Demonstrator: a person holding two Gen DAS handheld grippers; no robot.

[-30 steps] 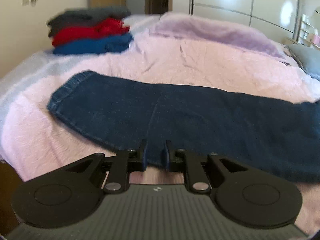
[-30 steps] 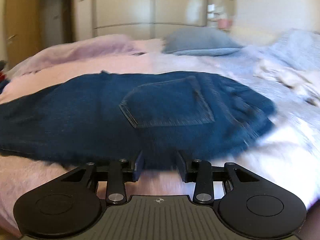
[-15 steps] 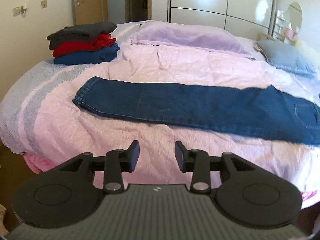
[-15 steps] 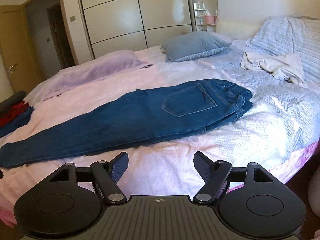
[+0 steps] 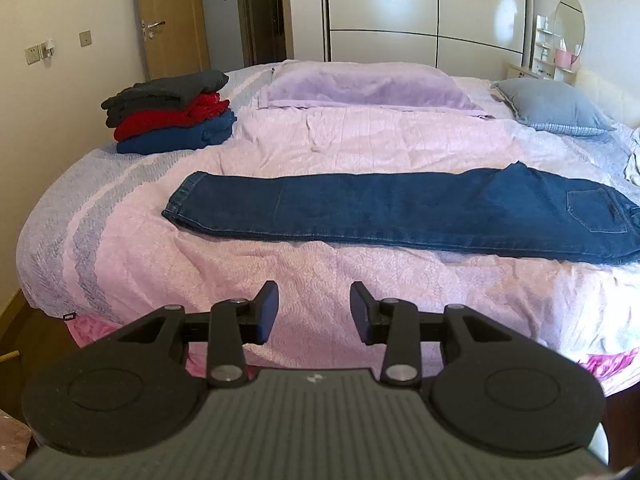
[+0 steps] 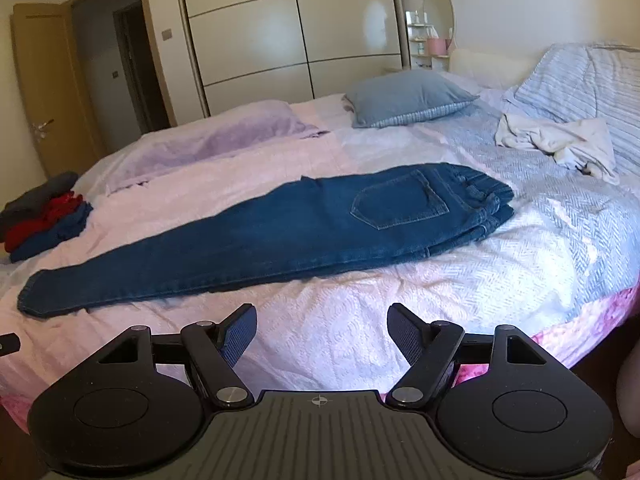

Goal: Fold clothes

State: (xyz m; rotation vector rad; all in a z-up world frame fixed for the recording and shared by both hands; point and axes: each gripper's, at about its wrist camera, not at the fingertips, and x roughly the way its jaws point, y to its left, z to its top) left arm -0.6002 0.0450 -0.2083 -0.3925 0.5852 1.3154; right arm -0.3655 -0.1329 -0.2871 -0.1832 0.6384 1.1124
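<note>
A pair of dark blue jeans lies flat across the bed, folded lengthwise leg on leg, hems to the left and waist to the right. The right wrist view shows the same jeans with a back pocket facing up near the waistband. My left gripper is open and empty, held back over the bed's near edge, well short of the jeans. My right gripper is open wider, also empty, near the bed edge below the jeans' middle.
A stack of folded grey, red and blue clothes sits at the bed's far left. A lilac blanket and a blue-grey pillow lie at the back. A crumpled cream garment rests at the right. Wardrobe doors stand behind.
Both grippers let go of the jeans' near edge, opened, and pulled back from the bed. The jeans now lie flat and far from both.
</note>
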